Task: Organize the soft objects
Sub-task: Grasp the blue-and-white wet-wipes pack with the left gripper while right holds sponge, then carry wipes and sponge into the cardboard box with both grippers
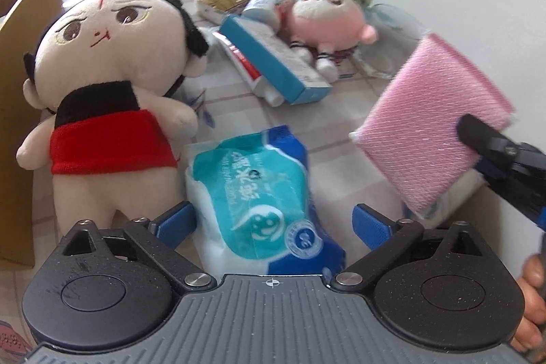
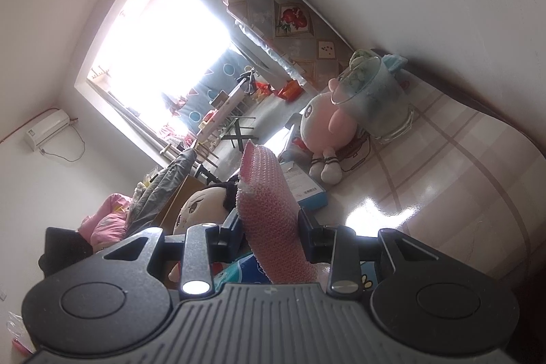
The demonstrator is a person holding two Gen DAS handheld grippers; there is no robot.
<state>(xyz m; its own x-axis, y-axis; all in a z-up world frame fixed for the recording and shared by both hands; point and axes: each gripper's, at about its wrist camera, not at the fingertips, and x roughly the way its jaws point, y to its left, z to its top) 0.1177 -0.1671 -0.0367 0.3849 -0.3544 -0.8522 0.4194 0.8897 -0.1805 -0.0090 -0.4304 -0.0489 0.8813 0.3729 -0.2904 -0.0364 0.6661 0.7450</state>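
My left gripper [image 1: 274, 220] points down at the table and stands open, its blue pads on either side of a blue and teal pack of wet wipes [image 1: 252, 193] without pressing on it. To the right, held above the table, is a pink scrubbing sponge [image 1: 433, 132]; my right gripper [image 1: 472, 133] is shut on its edge. In the right wrist view the sponge [image 2: 262, 179] stands upright, pinched between the fingers of the right gripper [image 2: 269, 229]. A large plush doll [image 1: 102, 84] with black hair and a red skirt stands left of the wipes. A pink plush toy [image 1: 327, 19] lies at the back.
A blue toothpaste box [image 1: 273, 63], a toothpaste tube [image 1: 249, 67] and small packets lie between the two plush toys. A glass cup [image 2: 375, 98] stands by the wall behind the pink plush. A cardboard box [image 1: 20, 57] flanks the checked table [image 1: 341, 125] on the left. A hand [image 1: 532, 295] shows at the right edge.
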